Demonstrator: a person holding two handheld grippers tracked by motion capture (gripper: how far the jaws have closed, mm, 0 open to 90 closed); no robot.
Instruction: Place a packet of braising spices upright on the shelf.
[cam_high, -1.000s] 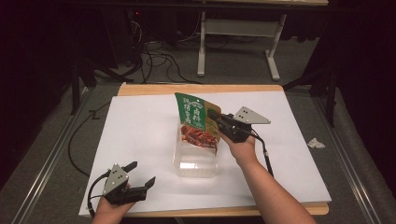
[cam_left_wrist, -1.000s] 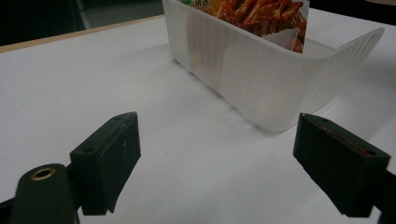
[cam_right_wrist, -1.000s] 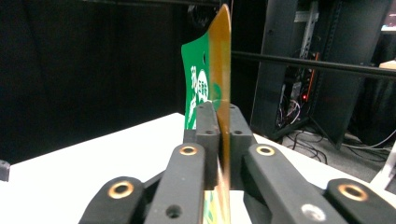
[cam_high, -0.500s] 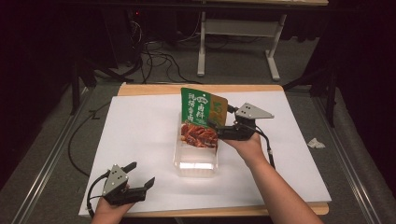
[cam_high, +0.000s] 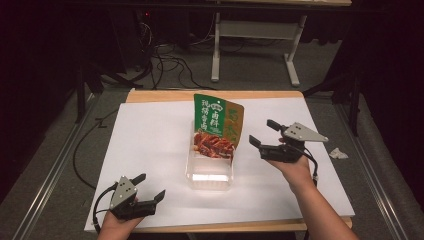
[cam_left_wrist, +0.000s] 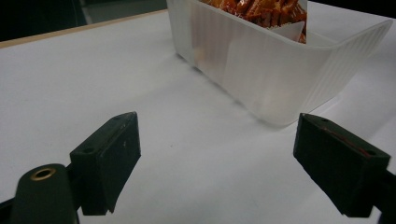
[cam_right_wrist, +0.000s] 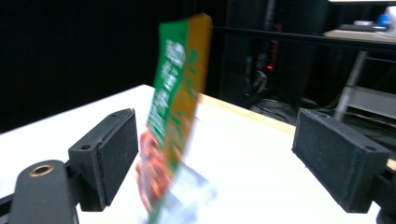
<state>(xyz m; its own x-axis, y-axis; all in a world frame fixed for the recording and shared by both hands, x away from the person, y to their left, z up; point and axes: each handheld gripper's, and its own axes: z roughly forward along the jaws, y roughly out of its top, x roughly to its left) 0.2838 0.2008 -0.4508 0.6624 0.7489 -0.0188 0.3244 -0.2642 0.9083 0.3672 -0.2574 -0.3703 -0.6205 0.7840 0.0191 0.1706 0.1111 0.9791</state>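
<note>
The tabletop (cam_high: 150, 130) is covered by a white sheet, with a strip of bare wood seen at its far edge. All places below are given relative to the clear plastic tub (cam_high: 210, 170), which is set near the middle of the tabletop.

The tub is seen as a translucent, ribbed-walled container, standing upright on the white sheet. In the left gripper view its near corner (cam_left_wrist: 280, 84) is observed beyond the fingers, with the printed pouch showing above its rim.

A green and orange food pouch (cam_high: 217, 127) is stood on end inside the tub, at the tub's far end, leaning slightly and rising well above the rim. It is not touched by either gripper. In the right gripper view the pouch (cam_right_wrist: 175, 116) is seen edge-on and blurred, beyond the fingers and towards the left one.

The right gripper (cam_high: 260, 132) is held to the right of the tub, near it but clear of it and of the pouch. Its fingers have just been opening and are now spread wide, with nothing pressed between them.

The left gripper (cam_high: 149, 187) is held at the near left of the tub, well apart from it, close to the near edge of the tabletop. Its fingers are spread wide and nothing is gripped.

A small crumpled scrap (cam_high: 339, 153) is noted on the floor, far to the right of the tub.
</note>
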